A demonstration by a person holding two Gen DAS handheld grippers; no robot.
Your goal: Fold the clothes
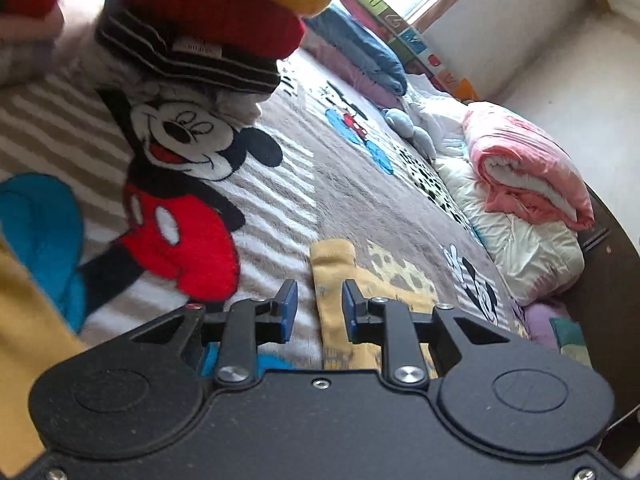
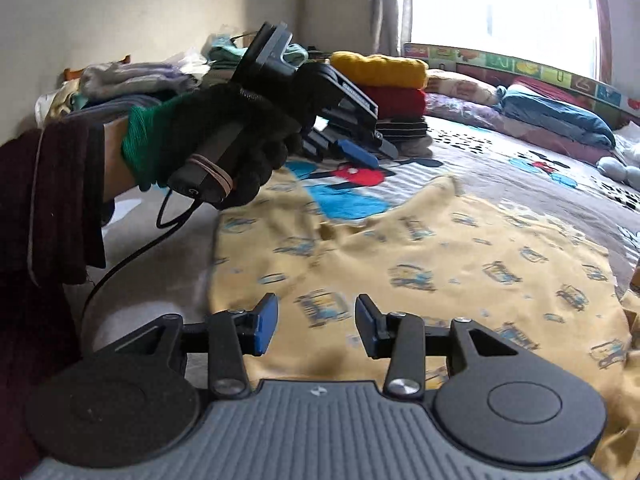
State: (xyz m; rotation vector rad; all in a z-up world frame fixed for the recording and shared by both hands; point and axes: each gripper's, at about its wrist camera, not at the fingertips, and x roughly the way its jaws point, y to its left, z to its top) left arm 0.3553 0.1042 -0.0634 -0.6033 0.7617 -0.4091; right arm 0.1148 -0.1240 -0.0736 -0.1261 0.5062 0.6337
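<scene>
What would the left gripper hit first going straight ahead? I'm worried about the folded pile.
Probably the yellow printed garment lying between its open fingers, then the Mickey blanket. The left gripper points low, so the folded stack looks above its line, though depth is unclear.

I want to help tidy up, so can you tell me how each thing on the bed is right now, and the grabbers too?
Yellow shirt: spread out on the bed, wrinkled, not folded yet.
Stack of clothes: folded and piled, yellow on top, red under it, striped at the bottom.
Pink quilt: rolled up at the bed's edge.
Left gripper: open, holding nothing.
Right gripper: open, holding nothing, above the shirt.
</scene>
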